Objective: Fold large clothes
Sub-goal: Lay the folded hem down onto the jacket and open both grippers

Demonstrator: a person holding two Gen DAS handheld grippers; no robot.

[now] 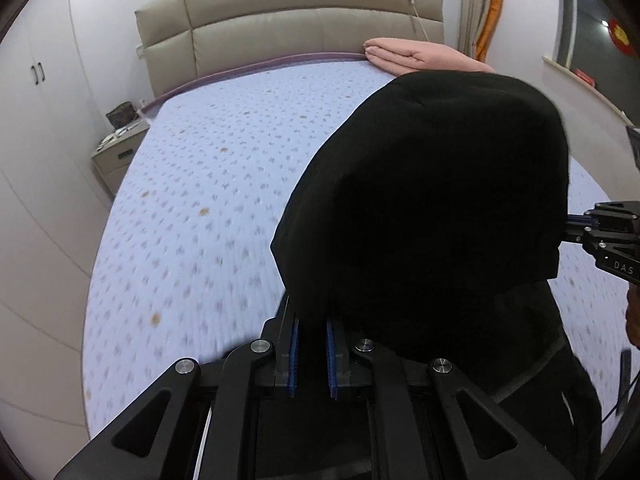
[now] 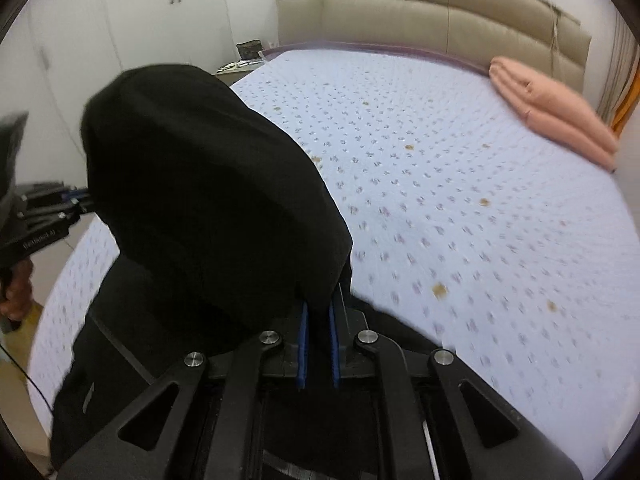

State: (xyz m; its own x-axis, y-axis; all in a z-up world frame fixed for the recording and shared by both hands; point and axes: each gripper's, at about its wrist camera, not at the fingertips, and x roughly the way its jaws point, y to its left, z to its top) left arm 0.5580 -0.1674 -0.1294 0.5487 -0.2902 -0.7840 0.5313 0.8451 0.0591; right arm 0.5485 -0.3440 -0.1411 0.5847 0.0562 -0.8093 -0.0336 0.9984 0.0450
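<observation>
Pinching soft black garment (image 1: pixel 432 184), each hand-held gripper (image 1: pixel 312 320) (image 2: pixel 319 312) lifts a domed fold.

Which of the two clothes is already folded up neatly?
The pink one, lying folded by the headboard. The black garment is held up off the bed by the left claw and right claw.

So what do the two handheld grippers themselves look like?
Both match: the left gripper and right gripper have matte black angular linkage arms with triangular cutouts, round silver pivot bolts and ribbed blue finger pads. White lettering marks their sides. A thin black cable trails below the left one.
</observation>
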